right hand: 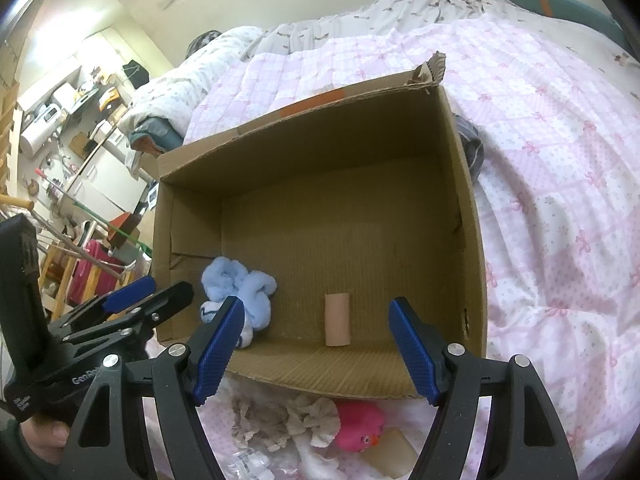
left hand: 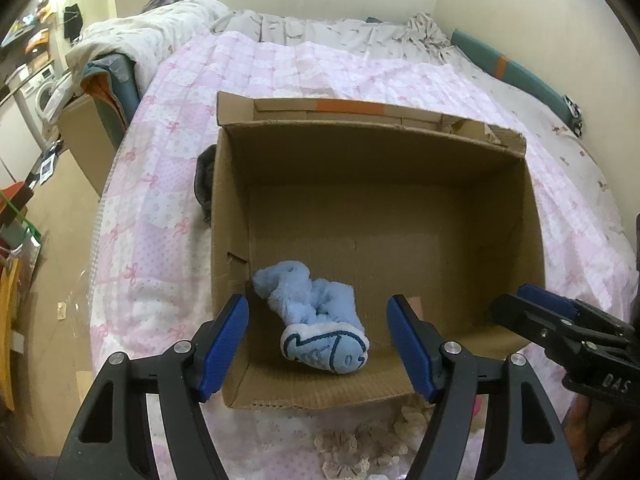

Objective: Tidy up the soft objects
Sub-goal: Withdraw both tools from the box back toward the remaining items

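The blue plush toy (left hand: pixel 316 316) lies inside the cardboard box (left hand: pixel 420 152), in its near corner. Both the left gripper (left hand: pixel 318 344) and the right gripper (right hand: pixel 316 346) hover over the box's near edge, jaws wide and empty. Reaching for the pink toy (right hand: pixel 360 426) and lace cloth (right hand: pixel 288 420) just outside the box's near wall could nudge the light box along the quilt (left hand: pixel 168 168).

A blue plush toy (left hand: pixel 320 320) lies in the cardboard box (left hand: pixel 376 152) on the bed (left hand: pixel 160 160). The left gripper (left hand: pixel 318 344) hangs spread wide at six o'clock.

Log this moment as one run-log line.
left gripper: open, empty | right gripper: open, empty | blue plush: in cardboard box
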Motion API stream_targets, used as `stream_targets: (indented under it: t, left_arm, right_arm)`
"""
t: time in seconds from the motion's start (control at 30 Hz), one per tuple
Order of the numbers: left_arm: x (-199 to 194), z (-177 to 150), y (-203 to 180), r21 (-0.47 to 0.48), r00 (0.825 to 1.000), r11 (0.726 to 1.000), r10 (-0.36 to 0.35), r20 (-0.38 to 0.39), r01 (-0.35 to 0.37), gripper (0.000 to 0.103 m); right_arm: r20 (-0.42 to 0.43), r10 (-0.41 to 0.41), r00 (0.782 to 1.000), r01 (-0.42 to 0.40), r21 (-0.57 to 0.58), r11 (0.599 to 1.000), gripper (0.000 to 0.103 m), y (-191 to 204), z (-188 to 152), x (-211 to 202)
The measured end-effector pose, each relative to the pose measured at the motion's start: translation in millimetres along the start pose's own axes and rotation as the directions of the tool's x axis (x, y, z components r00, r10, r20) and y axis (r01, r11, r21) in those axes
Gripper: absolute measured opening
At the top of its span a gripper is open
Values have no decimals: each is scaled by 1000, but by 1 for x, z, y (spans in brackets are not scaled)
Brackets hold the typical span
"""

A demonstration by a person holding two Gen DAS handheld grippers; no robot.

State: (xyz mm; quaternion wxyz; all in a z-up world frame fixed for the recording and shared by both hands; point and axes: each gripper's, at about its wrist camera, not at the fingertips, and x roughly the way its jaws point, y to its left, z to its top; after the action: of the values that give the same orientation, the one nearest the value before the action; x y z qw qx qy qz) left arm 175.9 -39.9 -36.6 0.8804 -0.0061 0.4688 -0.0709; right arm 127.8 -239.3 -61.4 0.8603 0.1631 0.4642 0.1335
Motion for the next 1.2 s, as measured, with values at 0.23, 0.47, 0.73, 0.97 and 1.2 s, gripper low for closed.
stream_targets:
  t: [0.23, 0.47, 0.73, 0.97, 1.2]
  left_arm:
    - [-36, 1, 5, -3, 996, 1000, 17, 87, -16, 69]
    - [-53, -9, 18, -30, 991, 993, 112, 73, -110, 69]
    - [-66, -35, 36, -83, 992, 990, 118, 39, -114, 69]
    - [-52, -62, 56, -129, 993, 986, 101, -60, -108, 69]
    - [-22, -82, 46, -140, 978, 989, 16, -206, -46, 69]
  right_arm:
    - [14, 0, 1000, -1, 21, 1000, 79, -7, -2, -11]
    - [24, 2, 1000, -3, 14, 1000, 79, -8, -8, -29]
    - [31, 13, 999, -14, 49, 999, 79, -15, -28, -52]
    - [-1, -15, 1000, 15, 75, 997, 79, -25, -47, -59]
    - [-55, -47, 997, 54, 141, 989, 79, -35, -61, -52]
